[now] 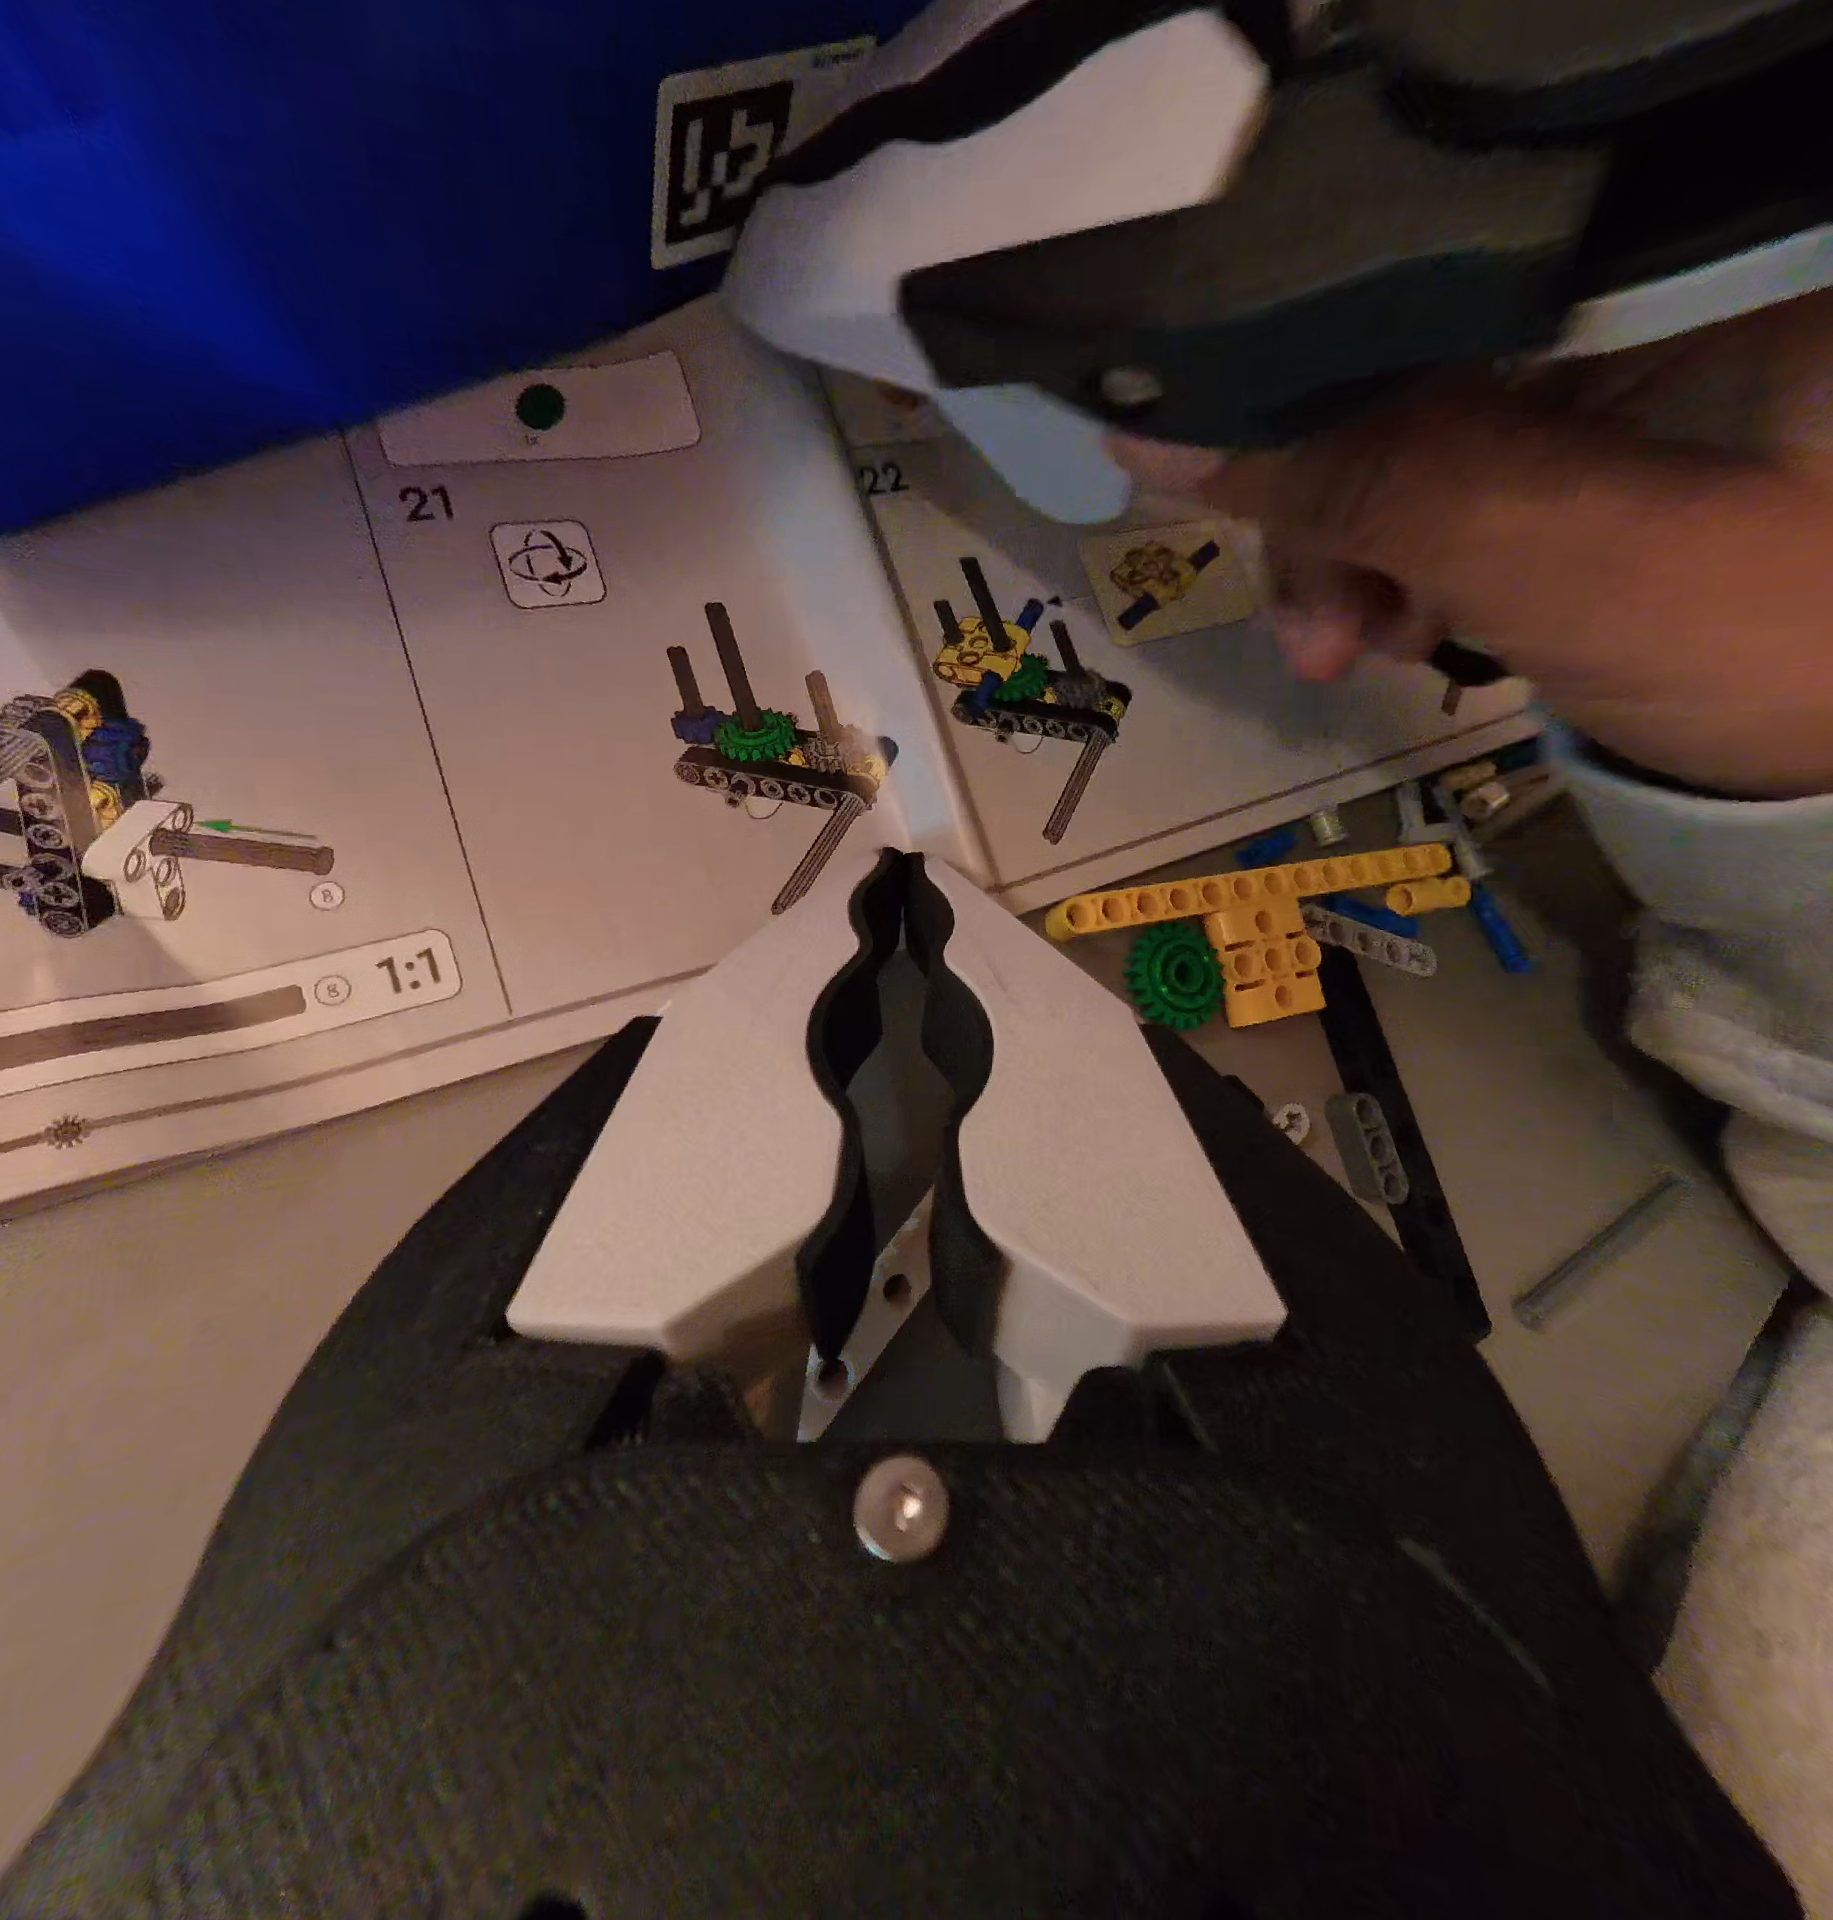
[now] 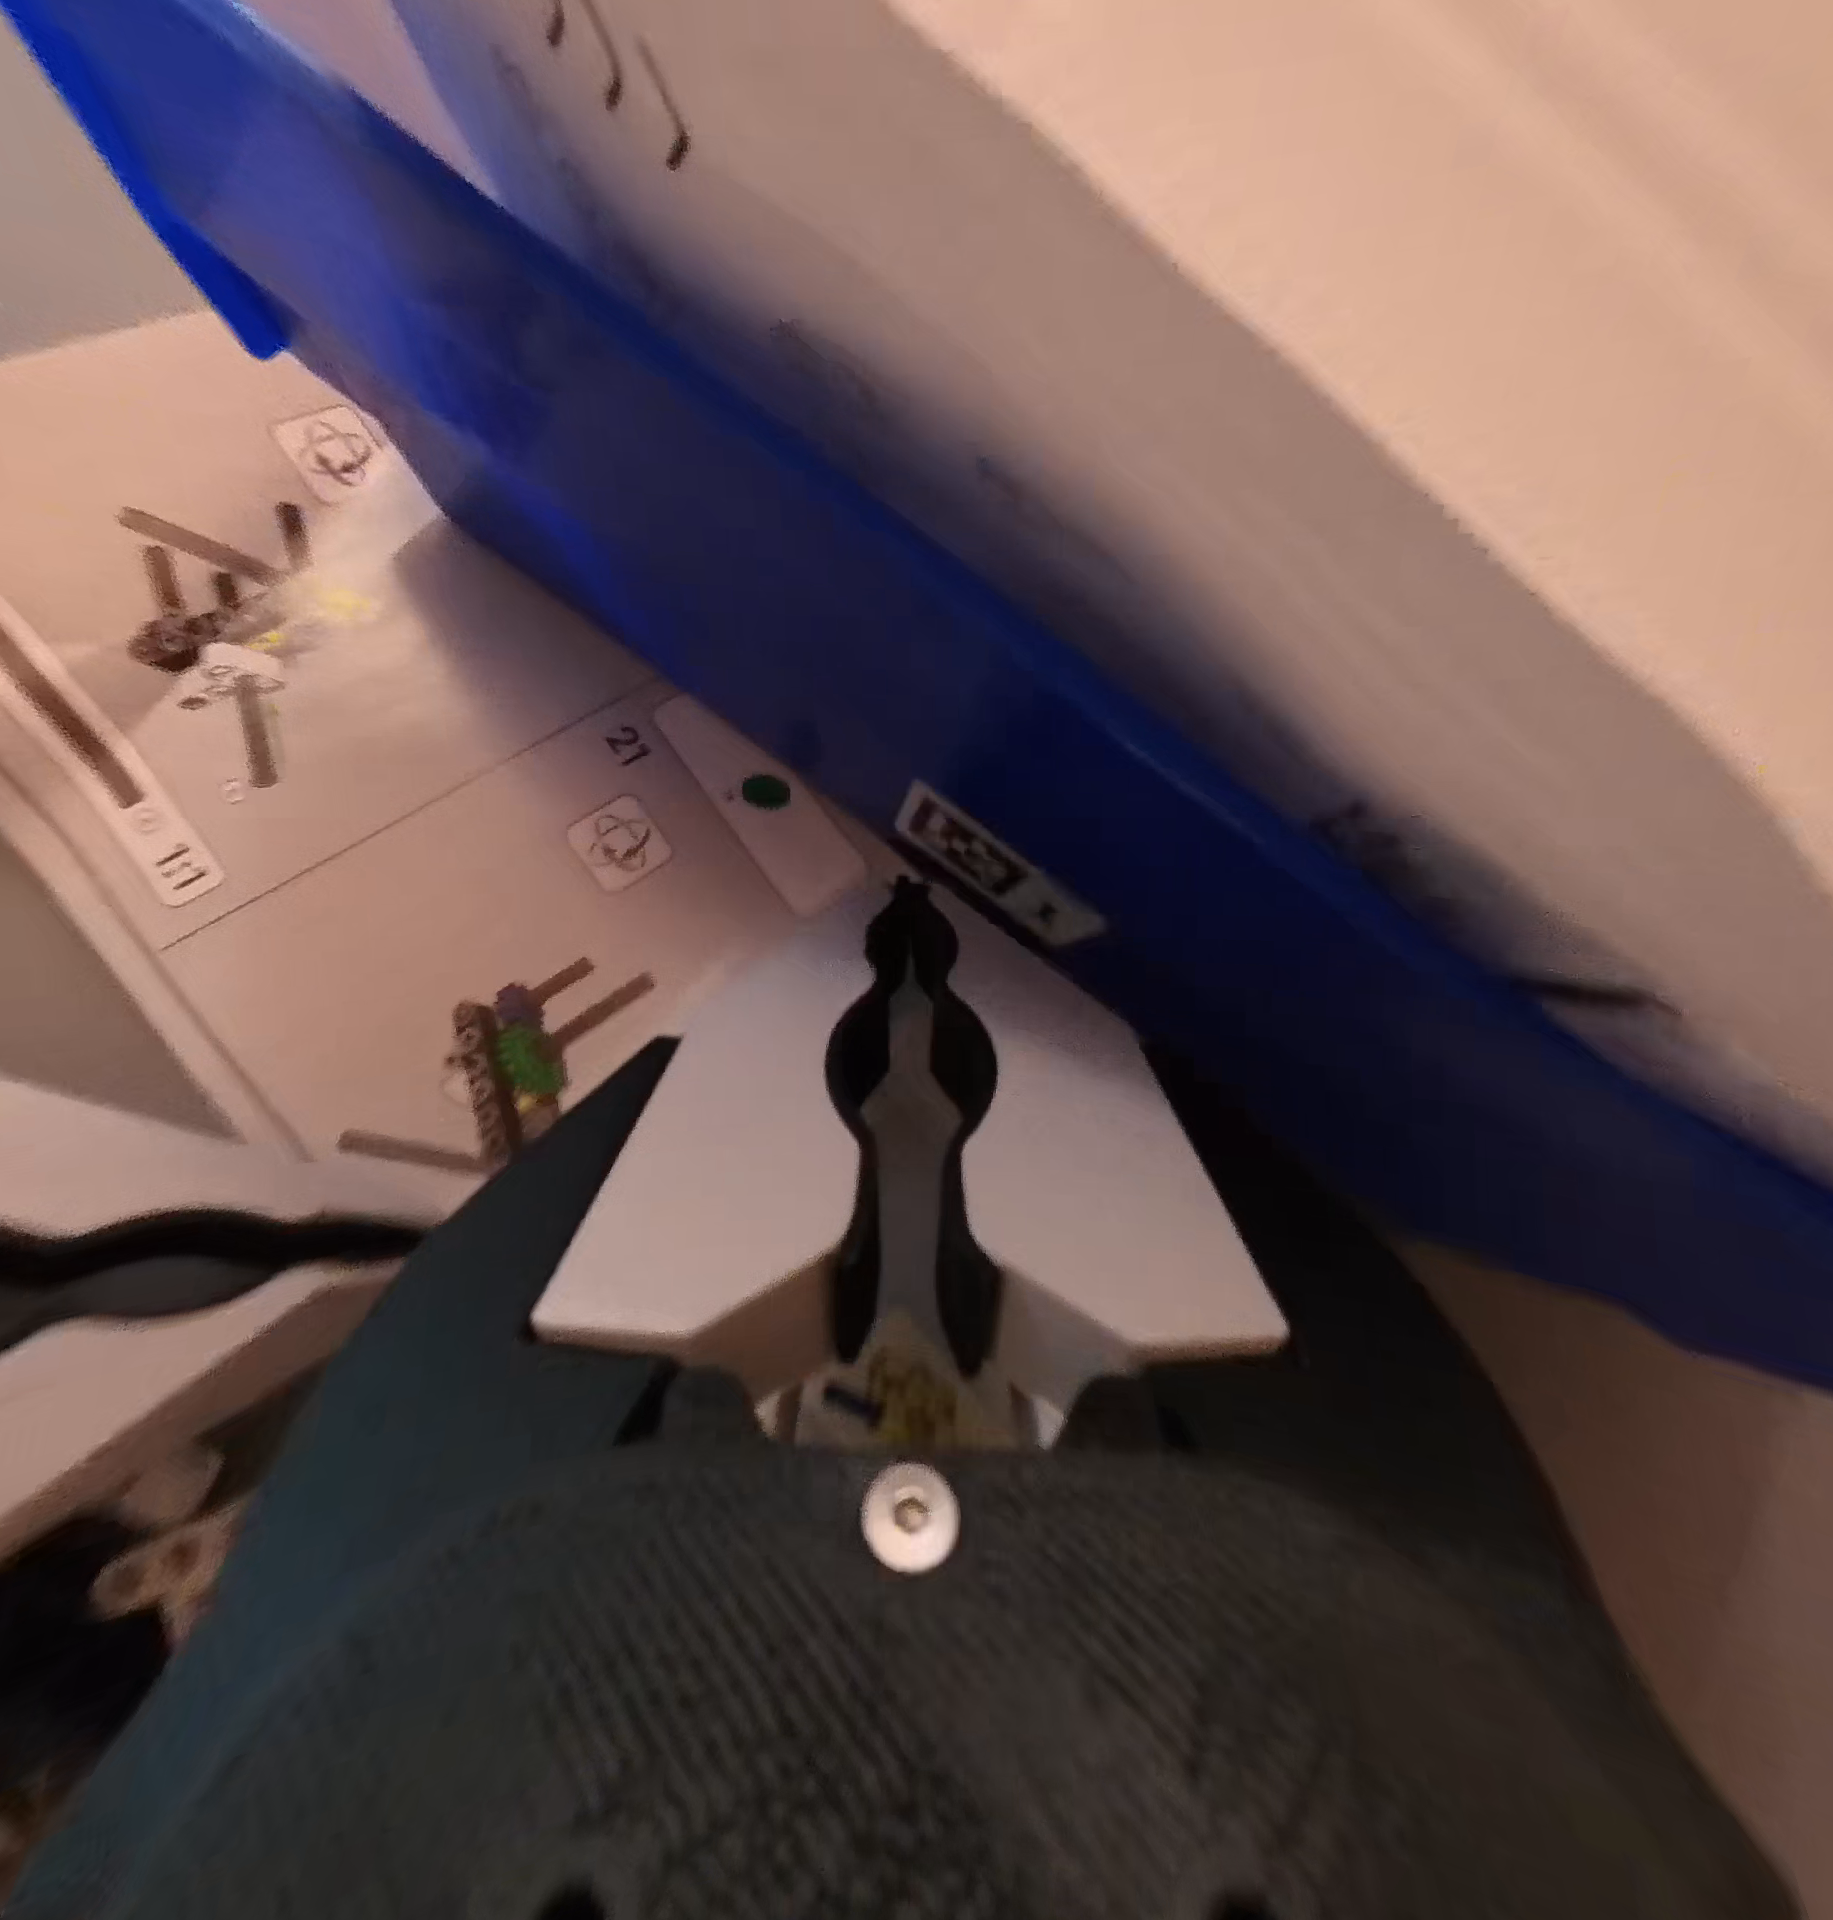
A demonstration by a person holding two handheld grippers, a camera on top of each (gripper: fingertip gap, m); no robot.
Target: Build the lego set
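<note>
Left claw [image 1: 904,862] closed; lego assembly [image 1: 1244,935] seemingly just right.

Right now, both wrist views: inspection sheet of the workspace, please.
Surface: pale tabletop, dim warm light.
Job's things: open instruction booklet lying flat; yellow beam assembly with a green gear beside the booklet's edge.
Clutter: loose blue and grey pieces, a black beam, a grey axle.
Grippers: left hand-held gripper shut, empty, tips over the booklet; right hand-held gripper shut, nothing seen between its tips, near the blue bin.
Cables: nothing seen.
Surroundings: blue bin behind the booklet with a square black-and-white marker; right wrist view blurred.
</note>
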